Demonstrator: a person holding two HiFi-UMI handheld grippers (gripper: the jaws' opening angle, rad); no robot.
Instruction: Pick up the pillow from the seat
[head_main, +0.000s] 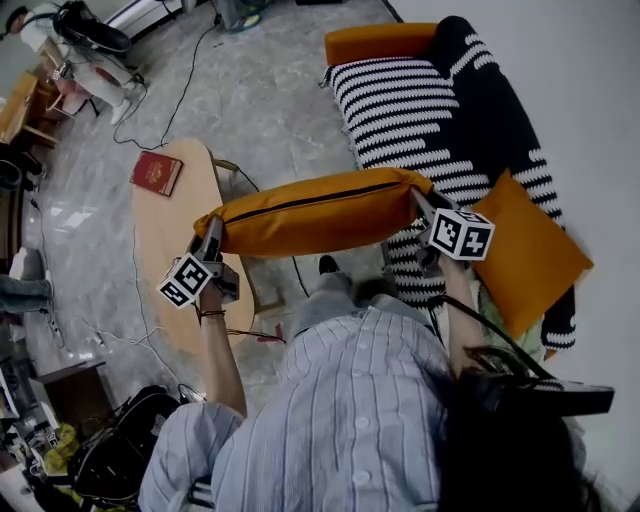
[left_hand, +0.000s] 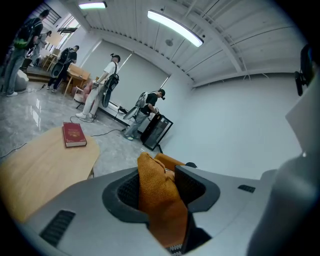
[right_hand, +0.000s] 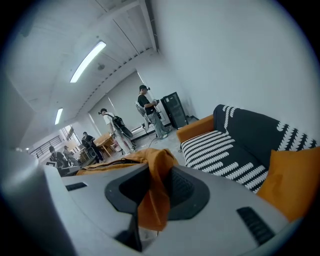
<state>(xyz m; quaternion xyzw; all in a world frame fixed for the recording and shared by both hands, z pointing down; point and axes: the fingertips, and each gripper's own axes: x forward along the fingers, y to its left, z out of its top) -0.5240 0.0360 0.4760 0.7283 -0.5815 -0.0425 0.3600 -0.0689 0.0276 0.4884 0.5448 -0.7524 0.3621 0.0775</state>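
The pillow (head_main: 320, 210) is orange, with a thin black zip line along its length. The left tool (head_main: 210, 235) and right tool (head_main: 422, 203) have grey shells, black ribbed pads and white cubes printed with black squares. The sofa (head_main: 380, 42) is orange, and its throw (head_main: 400, 110) is black with white stripes. A second pillow (head_main: 530, 250) is plain orange. The book (head_main: 157, 172) is red, the counter (head_main: 160, 250) is pale wood and the floor (head_main: 270, 90) is marbled grey. The shirt (head_main: 350, 410) is light blue with fine white stripes.
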